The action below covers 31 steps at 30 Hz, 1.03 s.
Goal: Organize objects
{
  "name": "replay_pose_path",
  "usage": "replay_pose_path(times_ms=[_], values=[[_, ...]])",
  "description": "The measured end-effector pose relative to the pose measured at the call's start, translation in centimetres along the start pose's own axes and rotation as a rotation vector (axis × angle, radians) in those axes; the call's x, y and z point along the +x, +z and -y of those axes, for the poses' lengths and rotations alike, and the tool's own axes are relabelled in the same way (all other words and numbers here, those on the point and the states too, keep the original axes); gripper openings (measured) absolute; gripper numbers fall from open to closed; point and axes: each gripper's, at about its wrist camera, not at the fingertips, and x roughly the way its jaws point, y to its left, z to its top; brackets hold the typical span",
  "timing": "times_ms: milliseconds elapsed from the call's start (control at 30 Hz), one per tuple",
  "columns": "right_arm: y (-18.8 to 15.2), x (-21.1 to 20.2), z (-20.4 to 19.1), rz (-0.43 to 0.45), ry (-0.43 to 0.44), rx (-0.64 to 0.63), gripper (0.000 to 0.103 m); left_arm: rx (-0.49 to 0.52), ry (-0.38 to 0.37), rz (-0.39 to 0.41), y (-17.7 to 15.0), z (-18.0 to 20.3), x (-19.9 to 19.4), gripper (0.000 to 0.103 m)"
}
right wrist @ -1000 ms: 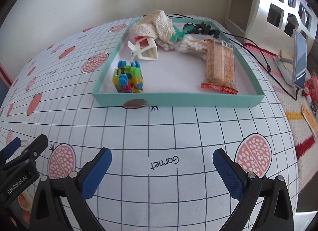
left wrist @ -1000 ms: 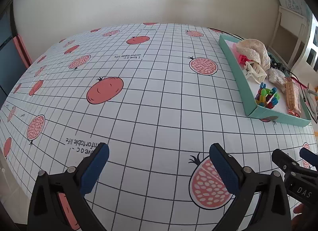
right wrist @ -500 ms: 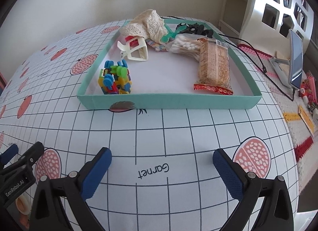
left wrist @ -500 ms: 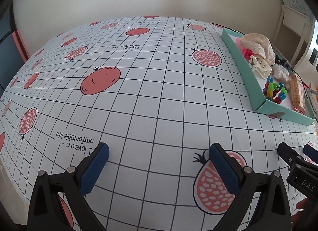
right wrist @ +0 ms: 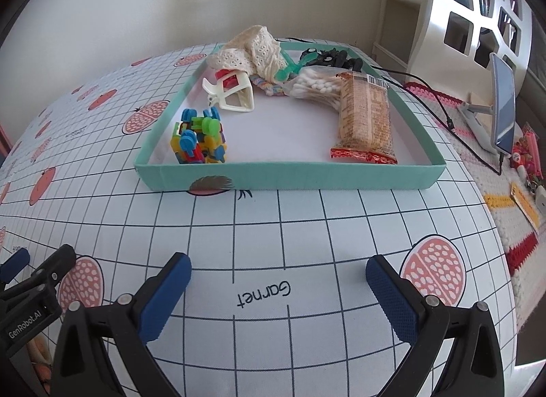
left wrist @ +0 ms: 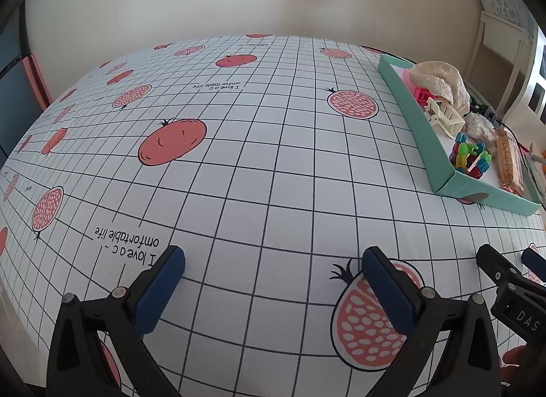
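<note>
Both grippers, left gripper (left wrist: 273, 262) and right gripper (right wrist: 278, 269), have drawn back from the teal tray (right wrist: 290, 177), jaws spread and empty. Snack packet (right wrist: 365, 117), clips (right wrist: 199, 139) and the rest lie inside it; sorting is probably finished.

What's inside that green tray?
The tray holds colourful toy blocks, a white hair claw, lace fabric, cotton swabs and a snack packet. Items under the lace are partly hidden.
</note>
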Motion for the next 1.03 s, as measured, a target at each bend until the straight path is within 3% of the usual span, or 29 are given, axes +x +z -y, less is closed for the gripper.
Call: replay_pose_path(times_ms=[1033], values=[[-0.05, -0.02, -0.04, 0.011, -0.005, 0.005, 0.103, 0.001, -0.002, 0.002, 0.01, -0.36, -0.2, 0.103]])
